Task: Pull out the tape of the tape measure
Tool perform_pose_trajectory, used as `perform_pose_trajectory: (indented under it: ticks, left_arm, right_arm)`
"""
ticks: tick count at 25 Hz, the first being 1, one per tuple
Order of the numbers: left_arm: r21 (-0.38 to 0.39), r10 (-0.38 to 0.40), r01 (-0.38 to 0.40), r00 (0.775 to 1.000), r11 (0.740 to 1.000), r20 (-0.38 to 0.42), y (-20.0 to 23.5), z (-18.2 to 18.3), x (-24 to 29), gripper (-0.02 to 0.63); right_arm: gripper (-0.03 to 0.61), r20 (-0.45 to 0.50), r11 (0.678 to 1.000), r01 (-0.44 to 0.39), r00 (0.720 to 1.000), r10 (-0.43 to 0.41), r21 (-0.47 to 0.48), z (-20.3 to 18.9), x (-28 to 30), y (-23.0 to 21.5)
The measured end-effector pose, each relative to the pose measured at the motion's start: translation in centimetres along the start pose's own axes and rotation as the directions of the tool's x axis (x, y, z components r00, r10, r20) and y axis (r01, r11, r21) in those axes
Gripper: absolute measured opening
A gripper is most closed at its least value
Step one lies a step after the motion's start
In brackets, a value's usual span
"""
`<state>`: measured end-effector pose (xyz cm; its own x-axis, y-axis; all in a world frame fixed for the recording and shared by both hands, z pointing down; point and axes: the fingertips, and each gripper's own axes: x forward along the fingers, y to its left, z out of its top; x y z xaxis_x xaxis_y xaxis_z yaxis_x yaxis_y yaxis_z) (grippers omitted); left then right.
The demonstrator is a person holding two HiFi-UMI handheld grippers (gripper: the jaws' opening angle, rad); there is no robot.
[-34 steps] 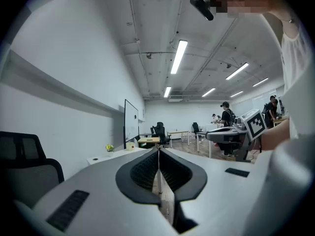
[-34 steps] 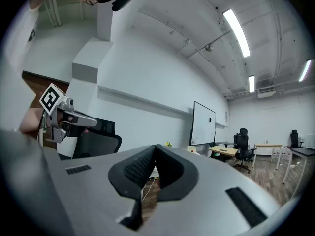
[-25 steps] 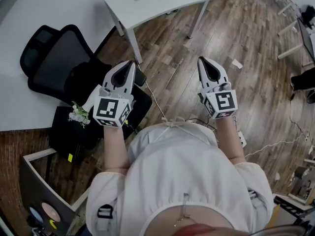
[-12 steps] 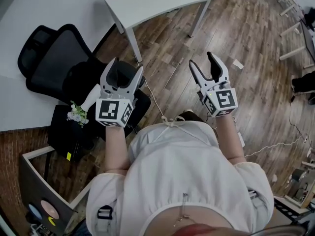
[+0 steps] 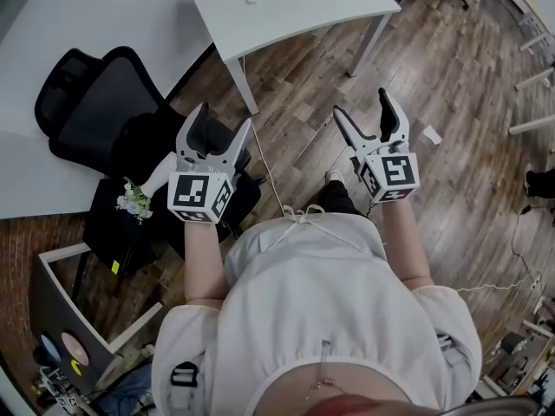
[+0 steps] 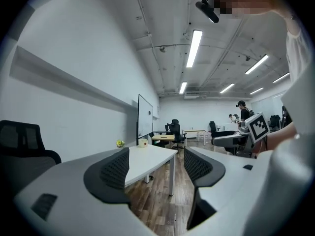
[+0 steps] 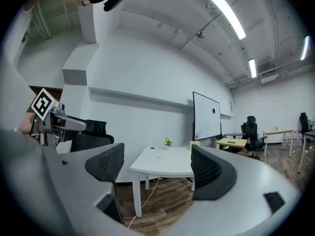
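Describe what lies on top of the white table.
The white table is mostly bare. A small yellow-flowered plant and a pale object seem to stand at its far end. One jaw of the right gripper hides the tabletop's right part.

The surface (image 5: 286, 7) is showing plain white, the chair (image 5: 95, 115) black, the floor (image 5: 451, 76) brown wood-grain planks; the left gripper (image 5: 225, 115) and right gripper (image 5: 361, 102) are wearing grey, with black-and-white square markers.

Chair (image 5: 95, 115) L of table (image 5: 299, 11)
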<state>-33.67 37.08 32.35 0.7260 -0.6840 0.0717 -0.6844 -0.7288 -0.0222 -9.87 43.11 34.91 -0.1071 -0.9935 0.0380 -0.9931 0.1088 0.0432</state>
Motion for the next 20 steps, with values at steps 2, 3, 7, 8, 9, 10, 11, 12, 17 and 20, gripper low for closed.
perform_pose_trajectory:
  ticks: [2,3,7,8,9,10,11,12,17,20]
  left_arm:
    - [-0.001,0.02,-0.02,1.0,1.0,-0.019,-0.5,0.1,2.7,0.344]
    - [-0.003,0.032,-0.032,0.999,0.999,-0.027,-0.9,0.2,4.2,0.344]
    - [-0.011,0.09,-0.09,0.995,0.996,-0.039,-2.5,1.0,10.2,0.344]
    - [-0.014,0.11,-0.111,0.993,0.994,-0.04,-2.6,1.2,11.8,0.344]
    - [-0.018,0.13,-0.131,0.991,0.991,-0.041,-2.8,1.3,13.3,0.344]
    - [-0.022,0.147,-0.148,0.988,0.989,-0.044,-2.9,1.4,14.7,0.344]
    - [-0.026,0.161,-0.162,0.986,0.986,-0.049,-3.1,1.3,16.1,0.344]
    - [-0.03,0.172,-0.174,0.984,0.984,-0.055,-3.4,1.1,17.3,0.344]
    - [-0.047,0.202,-0.208,0.973,0.977,-0.11,-4.3,-0.4,22.1,0.344]
    - [-0.045,0.227,-0.235,0.964,0.971,-0.138,-3.3,-1.3,23.8,0.344]
  right_arm:
    - [0.42,-0.002,1.0,-0.023,1.0,0.023,0.015,0.0,1.9,-2.8]
    - [0.42,-0.003,0.999,-0.036,0.999,0.036,0.026,0.0,2.9,-4.3]
    - [0.42,-0.014,0.994,-0.1,0.995,0.101,0.031,0.1,7.0,-10.6]
    - [0.42,-0.019,0.993,-0.117,0.993,0.117,0.023,0.1,8.1,-12.1]
    - [0.42,-0.023,0.991,-0.134,0.991,0.134,0.018,0.1,9.1,-13.5]
    - [0.42,-0.027,0.988,-0.151,0.988,0.151,0.016,0.1,10.1,-14.8]
    - [0.42,-0.031,0.986,-0.167,0.985,0.167,0.015,0.0,11.1,-16.1]
    - [0.42,-0.038,0.983,-0.182,0.983,0.182,0.013,-0.1,11.9,-17.2]
    - [0.42,-0.082,0.972,-0.236,0.968,0.237,0.018,-1.5,15.4,-21.4]
    - [0.419,-0.102,0.963,-0.267,0.958,0.268,0.029,-2.4,17.8,-22.1]
